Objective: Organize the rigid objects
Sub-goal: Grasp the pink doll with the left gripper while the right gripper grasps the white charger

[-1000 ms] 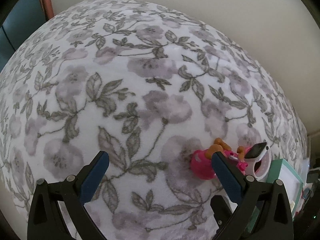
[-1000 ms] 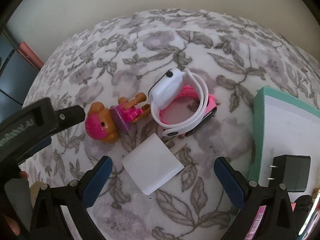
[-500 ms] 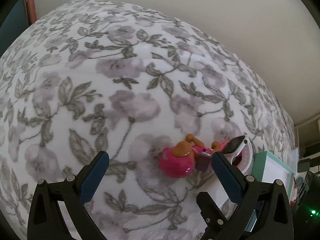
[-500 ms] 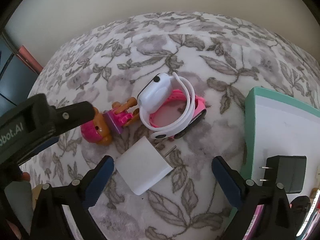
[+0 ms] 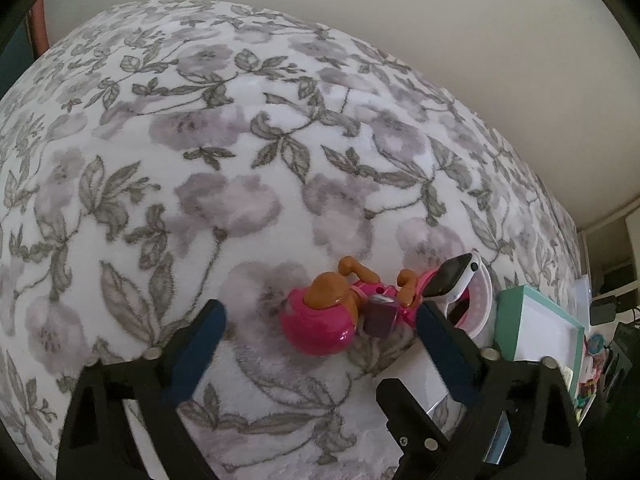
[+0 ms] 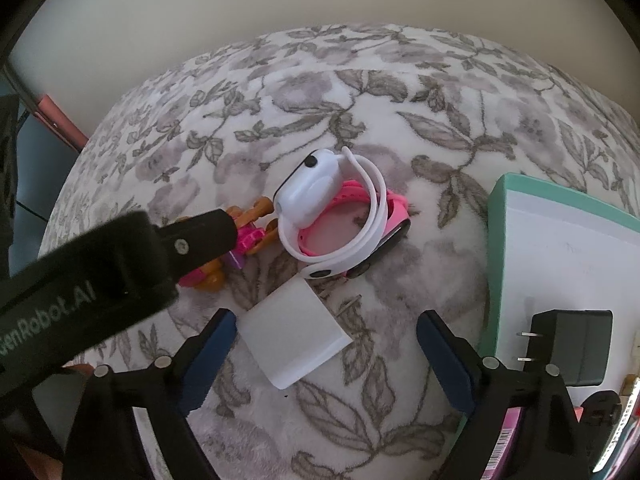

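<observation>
A pink and orange toy dog [image 5: 320, 326] lies on the floral blanket [image 5: 240, 160] between the fingers of my left gripper [image 5: 320, 344]. Its jaws are closing, and the pads stand clear of the toy. In the right wrist view the left gripper's black body hides most of the toy dog [image 6: 208, 278]. My right gripper [image 6: 324, 344] hangs over a white plug charger [image 6: 292, 340]. Its jaws are closing too, with the charger between them and not pressed. A white watch [image 6: 320, 192] lies on a pink watch [image 6: 384, 220] just beyond.
A teal box lid [image 6: 496, 240] lies at the right with a black plug adapter [image 6: 576, 346] on it. The teal box lid [image 5: 516, 320] also shows beside the white watch [image 5: 460, 280]. A cream wall bounds the far side of the bed.
The left gripper has swung over to the toy dog, which now sits between its jaws, and it covers the toy in the right wrist view. Both pairs of jaws have narrowed slightly.
</observation>
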Available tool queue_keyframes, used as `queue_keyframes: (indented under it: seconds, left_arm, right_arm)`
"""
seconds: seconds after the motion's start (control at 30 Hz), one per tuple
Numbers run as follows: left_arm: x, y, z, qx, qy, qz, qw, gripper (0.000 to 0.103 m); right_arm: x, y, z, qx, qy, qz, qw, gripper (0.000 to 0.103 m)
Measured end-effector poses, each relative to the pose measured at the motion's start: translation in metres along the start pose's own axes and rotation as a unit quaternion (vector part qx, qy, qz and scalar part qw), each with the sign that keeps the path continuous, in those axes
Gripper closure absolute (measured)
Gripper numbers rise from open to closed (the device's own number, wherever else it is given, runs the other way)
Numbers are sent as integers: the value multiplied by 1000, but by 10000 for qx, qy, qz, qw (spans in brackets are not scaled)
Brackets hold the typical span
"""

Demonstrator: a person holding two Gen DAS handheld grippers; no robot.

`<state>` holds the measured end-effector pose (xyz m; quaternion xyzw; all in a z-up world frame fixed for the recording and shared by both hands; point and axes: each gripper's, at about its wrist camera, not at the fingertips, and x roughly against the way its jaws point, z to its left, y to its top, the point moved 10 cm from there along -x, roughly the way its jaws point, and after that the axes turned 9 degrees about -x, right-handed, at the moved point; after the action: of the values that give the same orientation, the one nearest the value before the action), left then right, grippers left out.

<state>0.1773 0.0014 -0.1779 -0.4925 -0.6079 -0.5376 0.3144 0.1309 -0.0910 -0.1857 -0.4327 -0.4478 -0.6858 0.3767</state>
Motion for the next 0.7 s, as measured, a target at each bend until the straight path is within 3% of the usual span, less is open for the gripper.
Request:
queue_keyframes:
  seconds: [0.1,0.17,0.27,0.5,0.7]
  left_arm:
    - [-2,1,-4,-40,-93,-5,9999,18]
    - [-2,0,-8,-38,-249,4,9997,34]
    - [-3,1,-13,-73,-339,5,9994,41]
    - [0,-1,-10,6,-433,31,9991,41]
    - [6,-3,-7,61,-413,55,9991,41]
  right_arm:
    - [0,0,0,-39,17,4,10000,14]
    - [1,0,1,-56,42,10,10000,15]
    - [1,-1,3,-49,128,19,9999,22]
    - [3,0,9,-84,317,37,9995,38]
    - [4,-1,8,-147,366,65,9992,38]
